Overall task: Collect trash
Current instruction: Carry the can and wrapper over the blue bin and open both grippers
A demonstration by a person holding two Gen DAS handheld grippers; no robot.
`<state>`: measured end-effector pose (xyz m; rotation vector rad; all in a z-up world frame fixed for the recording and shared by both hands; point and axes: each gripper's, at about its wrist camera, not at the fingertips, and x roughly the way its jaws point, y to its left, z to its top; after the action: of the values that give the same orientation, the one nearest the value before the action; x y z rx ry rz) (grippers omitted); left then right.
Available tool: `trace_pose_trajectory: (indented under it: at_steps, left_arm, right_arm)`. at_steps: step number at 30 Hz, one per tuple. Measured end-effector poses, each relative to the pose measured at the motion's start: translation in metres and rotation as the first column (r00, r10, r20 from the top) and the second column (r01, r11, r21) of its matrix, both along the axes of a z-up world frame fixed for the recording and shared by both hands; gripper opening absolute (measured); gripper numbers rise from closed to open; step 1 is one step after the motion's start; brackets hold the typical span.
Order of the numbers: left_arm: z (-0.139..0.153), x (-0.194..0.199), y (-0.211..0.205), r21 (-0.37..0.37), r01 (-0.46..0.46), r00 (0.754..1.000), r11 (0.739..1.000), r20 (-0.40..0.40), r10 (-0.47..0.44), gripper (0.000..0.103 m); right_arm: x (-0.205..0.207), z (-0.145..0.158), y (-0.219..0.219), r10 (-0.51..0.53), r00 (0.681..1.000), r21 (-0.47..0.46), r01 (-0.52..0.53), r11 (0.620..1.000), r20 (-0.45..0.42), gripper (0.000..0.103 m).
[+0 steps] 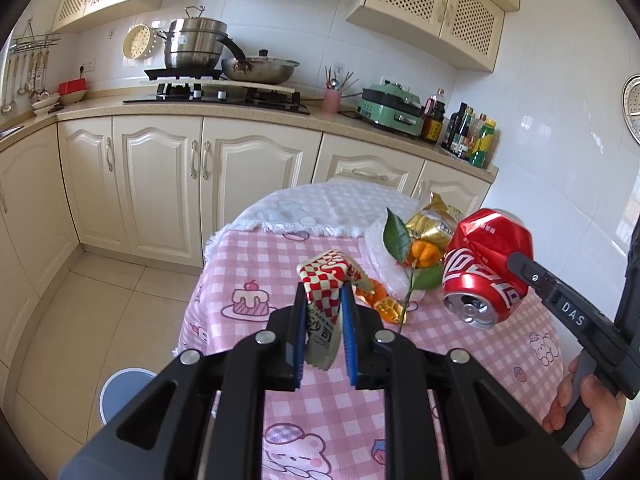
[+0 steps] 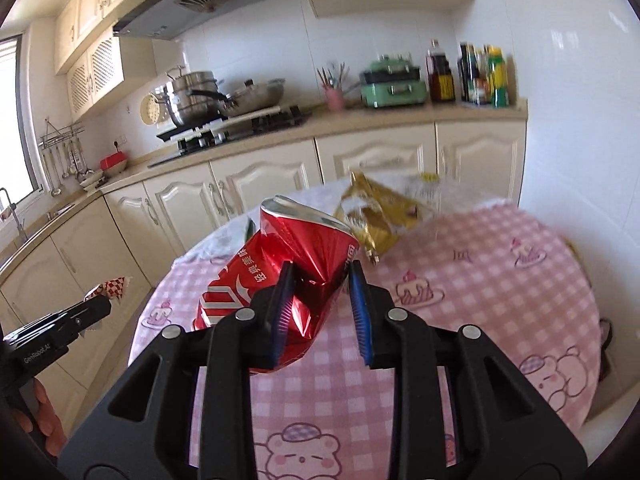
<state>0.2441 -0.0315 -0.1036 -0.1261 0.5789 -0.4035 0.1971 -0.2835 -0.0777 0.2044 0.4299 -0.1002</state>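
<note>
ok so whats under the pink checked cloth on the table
A white fringed cloth shows beyond the far edge of the pink checked cloth, seemingly lying under it. The tabletop itself is fully covered, so it cannot be seen.

We see open worktop [image 2: 500,280] near us; peels [image 1: 386,306], a leafy twig [image 1: 396,240] and gold wrapper [image 1: 432,224] crowd its far side.

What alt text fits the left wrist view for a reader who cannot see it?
The left gripper clamps a red-and-white checkered wrapper above a pink checked tablecloth. At right, the right gripper holds a crushed red can near orange peels, a gold snack bag and kitchen cabinets behind.
</note>
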Motion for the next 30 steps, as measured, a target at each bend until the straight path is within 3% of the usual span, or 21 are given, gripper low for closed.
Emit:
trace_pose_trajectory:
  at_steps: [7, 14, 23, 30]
  left_arm:
    - [0.01, -0.009, 0.038, -0.04, -0.057, 0.998, 0.998, 0.029, 0.058, 0.015]
    - [-0.002, -0.012, 0.106, -0.052, -0.193, 0.981, 0.98, 0.018, 0.194, 0.015]
    - [-0.062, 0.002, 0.215, -0.053, -0.379, 0.923, 0.924, -0.093, 0.373, 0.015]
    - [-0.158, 0.031, 0.284, 0.013, -0.477, 0.841, 0.879, -0.286, 0.46, 0.015]
  right_arm:
    - [-0.004, 0.022, 0.042, 0.086, 0.995, -0.038, -0.084, 0.996, 0.059, 0.027]
    - [0.021, 0.007, 0.134, 0.283, 0.959, -0.055, -0.282, 0.958, 0.012, 0.027]
    - [0.067, -0.053, 0.272, 0.502, 0.855, -0.048, -0.511, 0.858, -0.13, 0.027]
    - [0.106, -0.148, 0.359, 0.579, 0.754, -0.006, -0.611, 0.792, -0.309, 0.027]
